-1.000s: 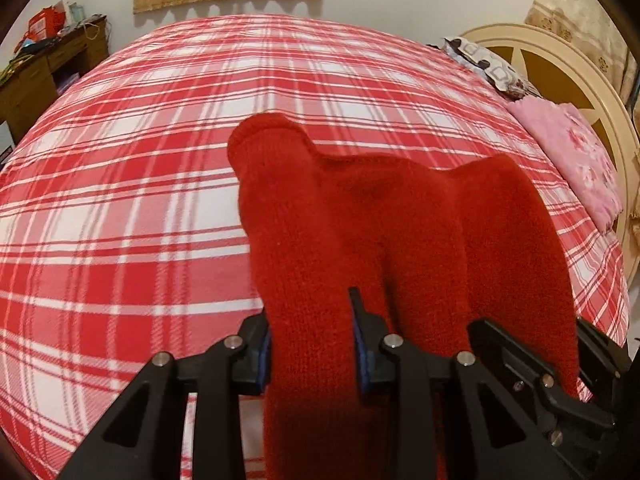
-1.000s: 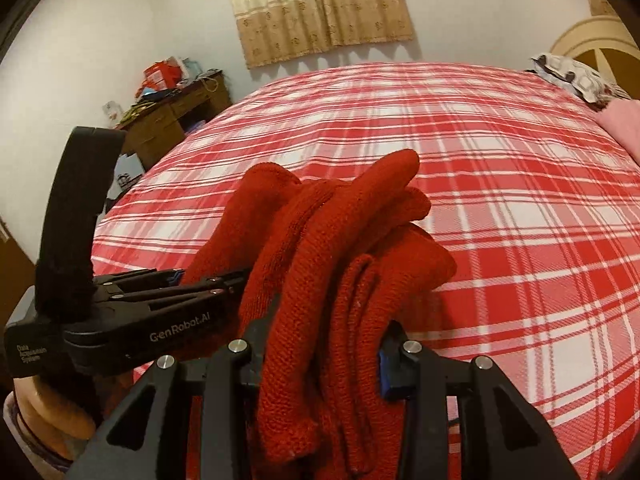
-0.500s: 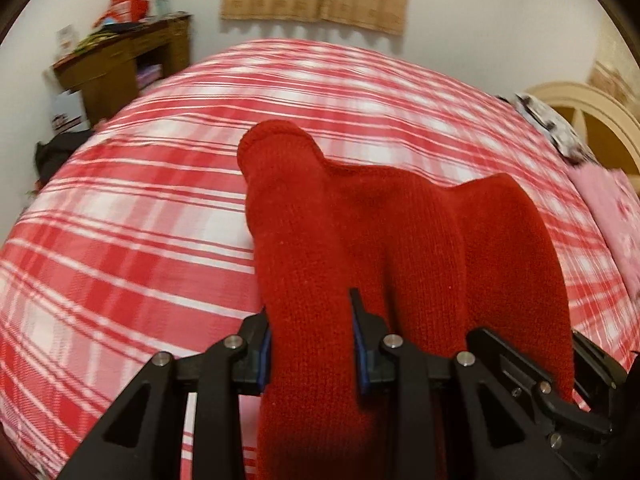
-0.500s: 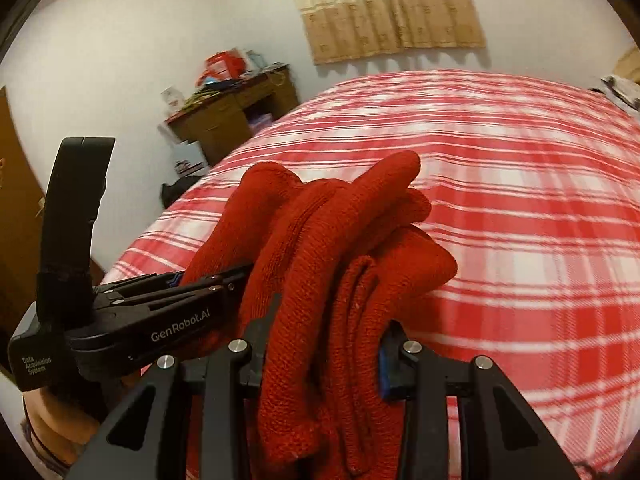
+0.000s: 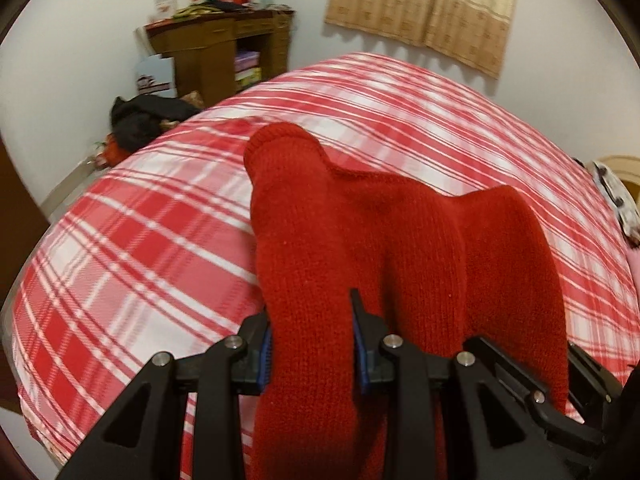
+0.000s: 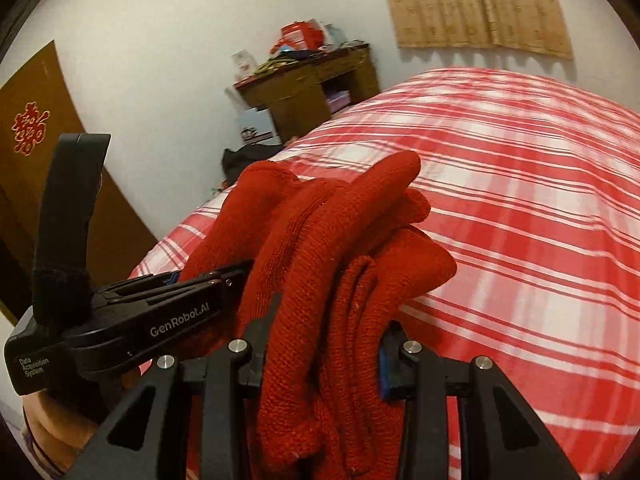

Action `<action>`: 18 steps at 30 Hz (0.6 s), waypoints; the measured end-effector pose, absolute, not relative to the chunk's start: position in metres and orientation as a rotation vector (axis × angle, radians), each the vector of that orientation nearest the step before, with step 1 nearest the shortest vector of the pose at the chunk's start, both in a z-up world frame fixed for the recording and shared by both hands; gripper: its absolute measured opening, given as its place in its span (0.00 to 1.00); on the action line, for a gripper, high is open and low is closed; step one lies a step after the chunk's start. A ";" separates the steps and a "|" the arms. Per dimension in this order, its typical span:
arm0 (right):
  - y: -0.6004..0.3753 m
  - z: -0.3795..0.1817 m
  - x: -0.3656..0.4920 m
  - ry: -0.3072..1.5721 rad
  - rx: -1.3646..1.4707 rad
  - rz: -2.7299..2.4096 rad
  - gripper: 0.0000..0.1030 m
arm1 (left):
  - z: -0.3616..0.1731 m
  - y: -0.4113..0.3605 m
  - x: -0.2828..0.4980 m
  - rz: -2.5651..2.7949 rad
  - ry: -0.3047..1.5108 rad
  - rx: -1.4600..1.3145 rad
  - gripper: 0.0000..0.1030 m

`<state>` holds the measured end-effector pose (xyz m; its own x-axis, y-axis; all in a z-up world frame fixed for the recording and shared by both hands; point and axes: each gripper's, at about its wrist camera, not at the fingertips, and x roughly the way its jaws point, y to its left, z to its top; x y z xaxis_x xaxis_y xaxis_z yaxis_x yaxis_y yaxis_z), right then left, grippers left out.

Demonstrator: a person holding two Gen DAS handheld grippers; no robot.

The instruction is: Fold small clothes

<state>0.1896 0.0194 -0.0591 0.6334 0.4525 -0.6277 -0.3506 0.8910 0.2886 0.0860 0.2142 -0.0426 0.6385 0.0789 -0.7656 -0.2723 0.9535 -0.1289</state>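
Observation:
A red knitted garment [image 5: 360, 248] is bunched up and held above the bed with the red and white plaid cover [image 5: 140, 240]. My left gripper [image 5: 312, 344] is shut on one thick fold of it, blue pads pressed on both sides. My right gripper [image 6: 324, 356] is shut on a bundle of several folds of the same red knit [image 6: 320, 248]. In the right wrist view the left gripper [image 6: 192, 280] shows side-on at the left, close beside the right one, with a hand under it. The lower part of the garment is hidden behind the fingers.
A brown wooden desk [image 5: 216, 52] piled with clutter stands against the wall past the bed's far left corner, with dark bags [image 5: 148, 116] on the floor. A brown door [image 6: 28, 152] is at the left. Beige curtains [image 5: 420, 8] hang behind. Pillows [image 5: 616, 196] lie at the right edge.
Both grippers have swung across the bed toward its left side, carrying the red garment together. The desk and door have come into view. Neither grip has altered.

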 end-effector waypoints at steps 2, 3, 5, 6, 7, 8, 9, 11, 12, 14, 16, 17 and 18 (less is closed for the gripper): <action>0.037 -0.060 0.197 0.755 0.145 0.493 0.37 | -0.043 0.231 0.086 0.234 0.845 -0.258 0.32; 0.046 -0.061 0.202 0.752 0.143 0.513 0.37 | -0.043 0.240 0.085 0.253 0.839 -0.262 0.32; 0.062 -0.063 0.210 0.737 0.137 0.549 0.37 | -0.043 0.255 0.087 0.286 0.830 -0.262 0.32; 0.070 -0.065 0.215 0.726 0.133 0.566 0.37 | -0.043 0.263 0.088 0.306 0.822 -0.261 0.32; 0.078 -0.068 0.222 0.717 0.128 0.584 0.37 | -0.043 0.270 0.090 0.321 0.816 -0.259 0.32; 0.085 -0.072 0.228 0.712 0.123 0.598 0.37 | -0.044 0.278 0.093 0.341 0.806 -0.256 0.32; 0.092 -0.077 0.236 0.712 0.123 0.611 0.37 | -0.045 0.286 0.095 0.360 0.799 -0.254 0.32; 0.102 -0.087 0.251 0.719 0.129 0.616 0.37 | -0.052 0.299 0.100 0.400 0.791 -0.250 0.32; 0.105 -0.093 0.259 0.726 0.123 0.607 0.37 | -0.057 0.305 0.103 0.421 0.791 -0.246 0.32; 0.108 -0.106 0.273 0.759 0.117 0.580 0.37 | -0.068 0.311 0.107 0.442 0.804 -0.247 0.32; 0.097 -0.117 0.285 0.803 0.181 0.587 0.38 | -0.075 0.313 0.107 0.443 0.800 -0.255 0.33; 0.092 -0.120 0.289 0.819 0.225 0.595 0.38 | -0.076 0.312 0.107 0.443 0.796 -0.248 0.33; 0.087 -0.123 0.293 0.833 0.263 0.604 0.39 | -0.078 0.311 0.107 0.445 0.794 -0.240 0.35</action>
